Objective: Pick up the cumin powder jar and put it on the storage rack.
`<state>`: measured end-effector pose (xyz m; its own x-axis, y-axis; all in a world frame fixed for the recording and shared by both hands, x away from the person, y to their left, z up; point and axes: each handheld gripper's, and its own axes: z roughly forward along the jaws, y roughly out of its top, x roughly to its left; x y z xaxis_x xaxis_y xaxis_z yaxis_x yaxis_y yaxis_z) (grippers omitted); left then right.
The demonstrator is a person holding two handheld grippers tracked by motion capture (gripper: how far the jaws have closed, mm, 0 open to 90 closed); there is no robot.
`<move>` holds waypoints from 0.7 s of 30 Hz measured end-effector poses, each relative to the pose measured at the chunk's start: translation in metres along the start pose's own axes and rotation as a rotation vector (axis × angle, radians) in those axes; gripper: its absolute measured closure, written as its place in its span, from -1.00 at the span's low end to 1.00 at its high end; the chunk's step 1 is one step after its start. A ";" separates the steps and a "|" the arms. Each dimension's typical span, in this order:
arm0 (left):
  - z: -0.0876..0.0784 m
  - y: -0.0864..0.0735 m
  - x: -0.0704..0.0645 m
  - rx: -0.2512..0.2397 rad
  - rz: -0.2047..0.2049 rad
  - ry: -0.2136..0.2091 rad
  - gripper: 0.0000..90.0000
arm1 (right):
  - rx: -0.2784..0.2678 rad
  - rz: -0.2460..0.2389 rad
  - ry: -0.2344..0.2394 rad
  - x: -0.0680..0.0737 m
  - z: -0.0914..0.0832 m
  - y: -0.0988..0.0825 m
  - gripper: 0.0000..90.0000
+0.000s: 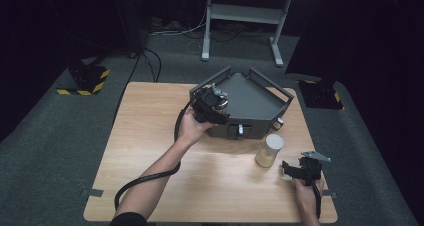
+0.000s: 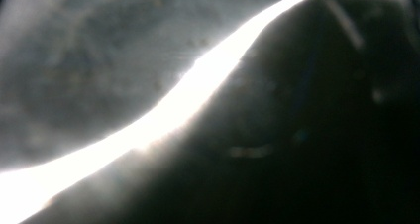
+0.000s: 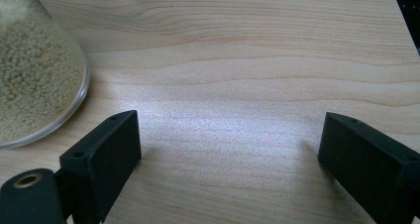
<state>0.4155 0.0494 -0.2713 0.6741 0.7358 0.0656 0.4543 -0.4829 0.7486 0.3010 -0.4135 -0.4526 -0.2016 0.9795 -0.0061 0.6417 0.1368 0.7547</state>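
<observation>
We held a shiny metal object [image 1: 218,97] clamped in our left gripper [image 1: 212,103] over the grey tray [image 1: 260,103]; next, set it inside. Right gripper [image 1: 292,170] fingers stood apart beside the grain jar [image 1: 269,150].

Light wooden table [image 1: 150,151] with visible grain, standing on grey carpeted floor [image 1: 45,156]. Directly on top: a dark grey angular tray [image 1: 260,98] with raised handles at the far middle, and a clear cylindrical jar of pale grains [image 1: 269,150] just in front of the tray's near right corner. In the right gripper view, bare wood [image 3: 237,85] beside the jar's base [image 3: 34,85]. Small grey tape tabs at both near corners.
</observation>
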 end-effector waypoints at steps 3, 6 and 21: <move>0.003 0.007 0.001 0.010 -0.013 0.013 -0.31 | 0.000 0.003 0.000 0.000 0.000 0.000 -0.80; 0.010 0.014 0.002 0.016 -0.016 0.029 -0.31 | -0.002 0.002 0.001 0.000 0.000 0.000 -0.80; 0.054 0.038 0.009 0.059 -0.076 0.079 -0.31 | -0.002 0.000 0.007 -0.001 0.000 0.000 -0.80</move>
<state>0.4704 0.0124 -0.2780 0.5897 0.8051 0.0638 0.5370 -0.4499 0.7136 0.3009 -0.4147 -0.4528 -0.2072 0.9783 -0.0015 0.6400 0.1367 0.7561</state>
